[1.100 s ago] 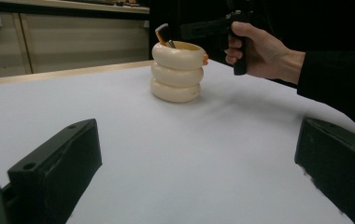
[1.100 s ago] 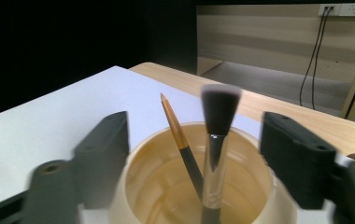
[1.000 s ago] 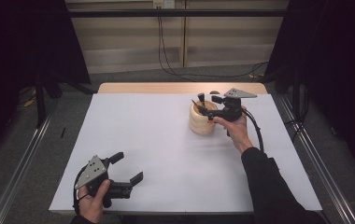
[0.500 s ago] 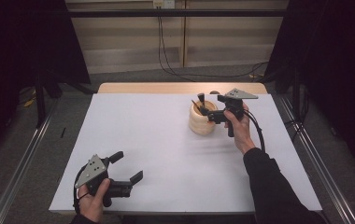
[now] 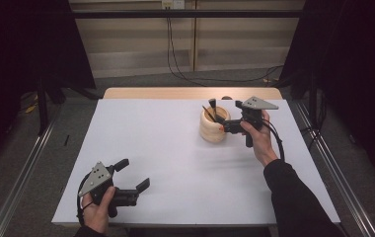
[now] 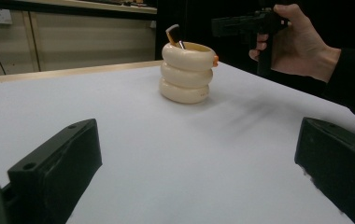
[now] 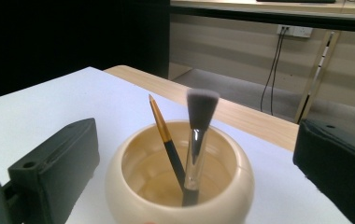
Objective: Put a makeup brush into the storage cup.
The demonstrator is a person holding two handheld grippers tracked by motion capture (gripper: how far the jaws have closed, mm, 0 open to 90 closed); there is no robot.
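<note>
My right gripper hovers just beside the cream ringed holder near the desk's far right corner, its jaws just opened wide with nothing between them; a makeup brush and a thin pencil-like brush stand crossed inside it. My left gripper rests at the near left corner, jaws spread and empty.

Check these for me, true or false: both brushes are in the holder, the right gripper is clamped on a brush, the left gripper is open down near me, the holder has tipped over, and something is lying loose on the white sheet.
1. Both brushes stand in the cream holder: true, the flat-topped brush and the thin brush lean inside it.
2. The right gripper is clamped on a brush: false, its jaws are open beside the holder, nothing between them.
3. The left gripper is open at the near edge: true.
4. The holder has tipped over: false, it stands upright.
5. Something lies loose on the white sheet: false, only the holder stands on it.
</note>
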